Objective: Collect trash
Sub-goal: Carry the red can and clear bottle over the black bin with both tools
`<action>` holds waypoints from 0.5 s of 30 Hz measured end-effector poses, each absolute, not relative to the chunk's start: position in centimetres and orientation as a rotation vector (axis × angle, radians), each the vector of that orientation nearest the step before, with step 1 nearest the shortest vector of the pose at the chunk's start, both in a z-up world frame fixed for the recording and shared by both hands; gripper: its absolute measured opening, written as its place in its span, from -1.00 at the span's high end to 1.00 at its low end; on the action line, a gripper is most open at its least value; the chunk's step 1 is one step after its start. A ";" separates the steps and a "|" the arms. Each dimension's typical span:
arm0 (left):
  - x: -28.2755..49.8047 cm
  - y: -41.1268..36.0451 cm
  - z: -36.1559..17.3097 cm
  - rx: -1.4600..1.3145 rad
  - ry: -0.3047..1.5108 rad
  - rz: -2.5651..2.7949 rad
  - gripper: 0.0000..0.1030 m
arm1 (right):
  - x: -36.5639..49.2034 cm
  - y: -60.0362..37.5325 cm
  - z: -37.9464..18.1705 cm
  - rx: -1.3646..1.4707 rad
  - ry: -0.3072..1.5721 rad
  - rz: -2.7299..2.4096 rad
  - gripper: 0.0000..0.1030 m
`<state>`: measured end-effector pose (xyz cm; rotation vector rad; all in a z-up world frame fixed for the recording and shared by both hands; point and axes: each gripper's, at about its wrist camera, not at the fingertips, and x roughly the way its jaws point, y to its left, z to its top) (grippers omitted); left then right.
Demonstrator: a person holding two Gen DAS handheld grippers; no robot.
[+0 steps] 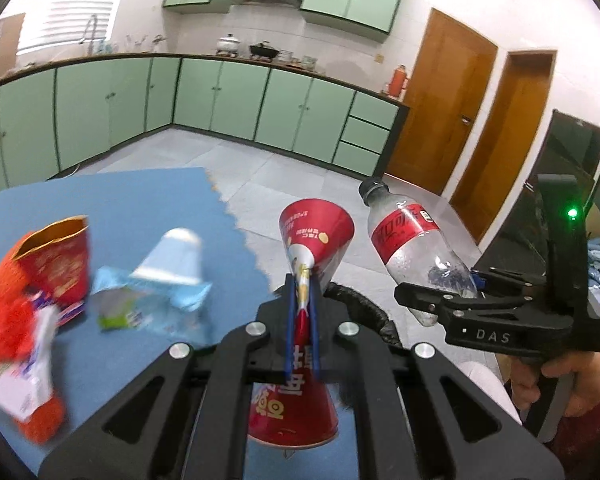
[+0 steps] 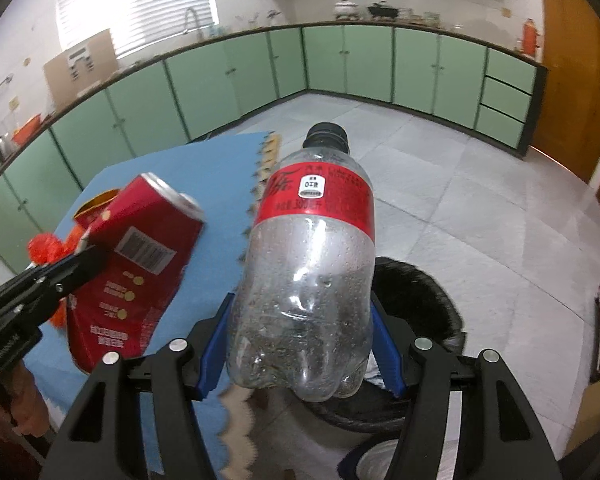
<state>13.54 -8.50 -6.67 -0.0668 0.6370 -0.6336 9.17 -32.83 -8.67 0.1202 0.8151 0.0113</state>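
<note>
Both loads apparently past mat edge [image 2: 256,184].

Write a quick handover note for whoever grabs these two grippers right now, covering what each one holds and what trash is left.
Left gripper: jaws shut on a crushed red can, held off the table edge.
Right gripper: jaws shut on an empty plastic bottle, held above the black-lined bin on the floor.
Done: both items lifted off the blue table; neither dropped in yet.
Left: release both into the bin, then collect the table's remaining trash: red snack bag, white paper cup, blurred wrappers.
</note>
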 end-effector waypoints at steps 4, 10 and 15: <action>15.2 -12.2 -7.0 -0.055 0.642 -0.639 0.91 | 9.3 -35.4 -8.9 0.137 0.812 -0.035 -0.20; 17.3 -17.6 -9.1 -0.031 0.669 -0.647 0.91 | 10.2 -39.5 -10.9 0.157 0.842 -0.097 -0.20; 19.4 -21.4 -12.1 -0.026 0.739 -0.663 0.91 | 11.1 -42.6 -14.0 0.197 0.894 -0.130 -0.20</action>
